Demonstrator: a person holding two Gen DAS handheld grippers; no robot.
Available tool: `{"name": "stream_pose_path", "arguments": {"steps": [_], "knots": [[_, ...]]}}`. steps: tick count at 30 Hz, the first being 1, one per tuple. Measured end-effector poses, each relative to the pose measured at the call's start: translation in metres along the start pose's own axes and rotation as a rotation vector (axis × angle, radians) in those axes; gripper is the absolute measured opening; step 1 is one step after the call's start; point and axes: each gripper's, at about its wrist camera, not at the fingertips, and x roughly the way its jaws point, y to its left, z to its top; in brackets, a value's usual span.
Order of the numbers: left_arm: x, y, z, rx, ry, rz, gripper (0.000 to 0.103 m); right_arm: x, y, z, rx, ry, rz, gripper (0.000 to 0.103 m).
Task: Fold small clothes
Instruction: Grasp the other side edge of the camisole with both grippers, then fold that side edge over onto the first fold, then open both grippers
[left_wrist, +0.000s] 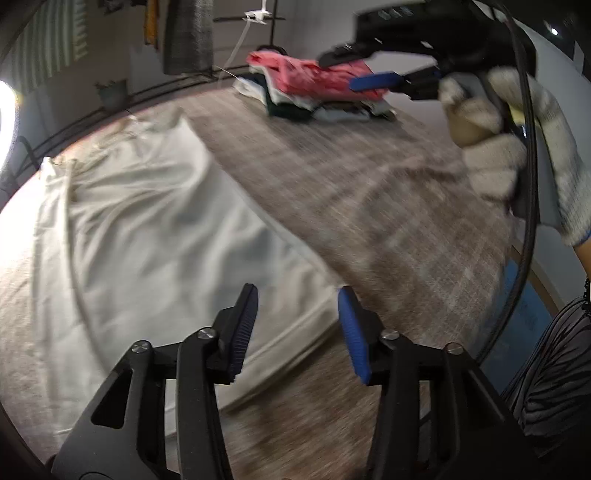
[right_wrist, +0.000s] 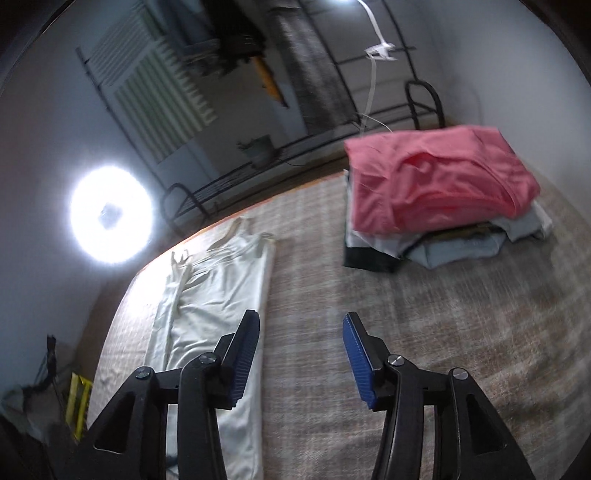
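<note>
On the left side of the woven grey mat (right_wrist: 369, 369) lies a long white cloth top (right_wrist: 218, 295), folded narrow. Both the left gripper (left_wrist: 297, 328) and right gripper (right_wrist: 299, 354) have jaws apart, holding nothing. Grab the bottom corners evenly and fold toward the straps.

— Surface: a woven grey-brown mat (right_wrist: 424, 332) is seen, laid flat. Beyond its far edge?

— A black metal rack (right_wrist: 369, 122) is noted along the wall. A small potted plant (right_wrist: 258, 147) is set on its low rail.

— Lighting?

— A round lamp (right_wrist: 110, 218) is recorded at left, glaring. A white clip (right_wrist: 380, 51) is fixed on the rack, with a white strap hung from it.
</note>
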Motion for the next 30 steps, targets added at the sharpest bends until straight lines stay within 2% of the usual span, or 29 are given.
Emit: {"name": "stream_pose_path", "arguments": {"steps": [6,11,13,14,15,16,22,30], "knots": [[0.026,-0.012,0.003,0.013,0.06,-0.003,0.048,0.023,-0.022,0.009,0.073,0.021,0.015,0.05],[0.033,-0.017,0.006,0.047,0.058,0.03,0.048,0.056,-0.016,0.019,0.067,0.052,0.032,0.05],[0.033,-0.015,0.007,0.042,0.049,0.024,0.031,0.073,-0.008,0.022,0.054,0.072,0.05,0.05],[0.033,-0.014,0.008,0.036,0.046,0.016,0.015,0.082,-0.002,0.024,0.047,0.08,0.058,0.05],[0.033,-0.012,0.008,0.031,0.046,0.01,0.008,0.09,0.002,0.026,0.043,0.088,0.07,0.05],[0.032,-0.009,0.01,0.017,0.044,0.006,0.007,0.1,0.007,0.027,0.04,0.096,0.081,0.05],[0.013,0.01,0.011,-0.067,0.004,-0.038,0.005,0.159,0.025,0.039,0.013,0.153,0.054,0.049],[-0.01,0.03,0.013,-0.154,-0.037,-0.068,0.004,0.22,0.042,0.062,0.015,0.165,0.061,0.049]]}}
